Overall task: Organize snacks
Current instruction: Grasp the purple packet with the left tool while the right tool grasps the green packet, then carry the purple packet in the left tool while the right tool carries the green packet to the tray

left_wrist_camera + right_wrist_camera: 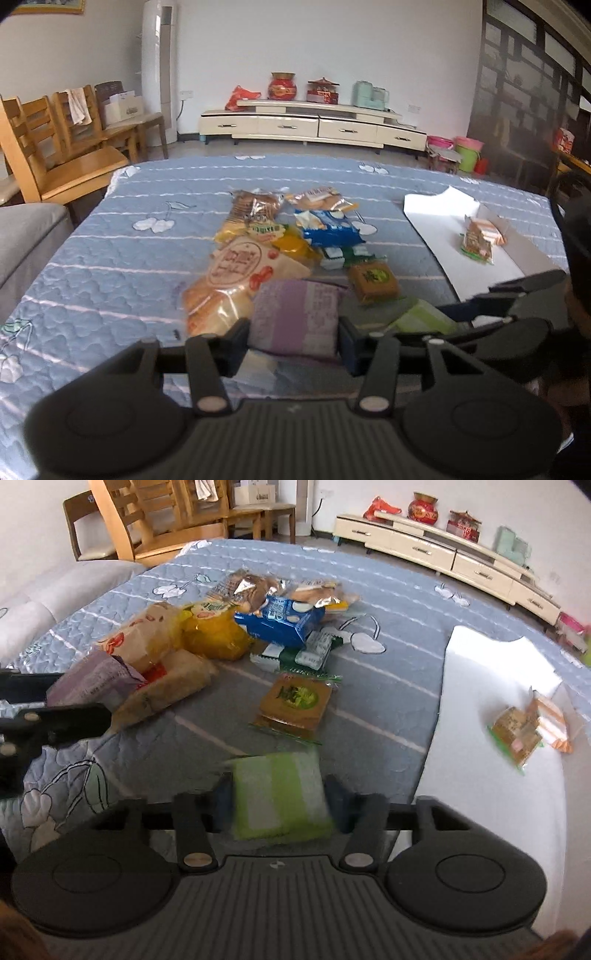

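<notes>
1. The purple snack pack (pixel 293 321) sits between the two fingers of the left gripper (pixel 293 334). The fingers press on both its sides and are partly closed on it. It is near the camera, just in front of the snack pile.
2. The green striped snack pack (pixel 280 797) is between the fingers of the right gripper (pixel 280 805). It looks blurry. The fingers touch its sides and grip it, partly closed.
3. The brown square snack (pixel 295 705) lies flat on the cloth, just beyond the green pack.
4. Farther off is the snack pile: a big bread bag (pixel 236 280), a yellow pack (pixel 214 635), a blue box (pixel 279 622) and a green and white pack (pixel 295 653).
5. To the right lies a white box (pixel 480 794). Two small snacks (pixel 528 727) rest in it.
6. All of it sits on a blue quilted cloth (pixel 129 266).
7. Wooden chairs (pixel 55 147) stand far left, and a long low cabinet (pixel 314 127) is by the far wall.
</notes>
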`<state>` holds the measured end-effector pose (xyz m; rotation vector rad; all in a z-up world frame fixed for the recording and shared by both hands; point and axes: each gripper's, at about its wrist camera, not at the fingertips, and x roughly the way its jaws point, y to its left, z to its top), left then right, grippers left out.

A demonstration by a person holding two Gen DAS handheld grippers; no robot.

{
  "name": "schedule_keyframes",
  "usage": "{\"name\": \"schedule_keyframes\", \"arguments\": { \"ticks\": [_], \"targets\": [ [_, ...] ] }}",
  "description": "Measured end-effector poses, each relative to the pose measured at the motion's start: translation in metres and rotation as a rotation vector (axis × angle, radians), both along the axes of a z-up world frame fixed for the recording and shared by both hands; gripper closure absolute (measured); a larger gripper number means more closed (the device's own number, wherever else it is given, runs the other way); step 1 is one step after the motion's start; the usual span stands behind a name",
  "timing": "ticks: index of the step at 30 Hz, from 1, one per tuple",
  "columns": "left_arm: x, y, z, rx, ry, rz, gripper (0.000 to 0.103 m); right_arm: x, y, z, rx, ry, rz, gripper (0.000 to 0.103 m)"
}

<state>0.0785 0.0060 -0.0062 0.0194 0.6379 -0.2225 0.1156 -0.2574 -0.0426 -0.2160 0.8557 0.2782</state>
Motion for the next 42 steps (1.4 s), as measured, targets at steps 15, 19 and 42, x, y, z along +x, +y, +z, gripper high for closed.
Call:
{"name": "schedule_keyframes", "arguments": {
  "ticks": [15,19,42],
  "targets": [
    [-0.027,-0.006,0.049,-0.023,-0.047,0.135,0.054,-0.073,-0.02,0.079,0.082,-0.189,-0.149,0.044],
    [-0.035,-0.01,0.062,-0.018,-0.059,0.159,0.054,-0.09,-0.025,0.097,0.098,-0.226,-0.175,0.044],
    [-0.062,-0.034,0.093,0.024,-0.097,0.146,0.054,-0.15,-0.052,0.143,0.125,-0.341,-0.229,0.044]
  ]
}}
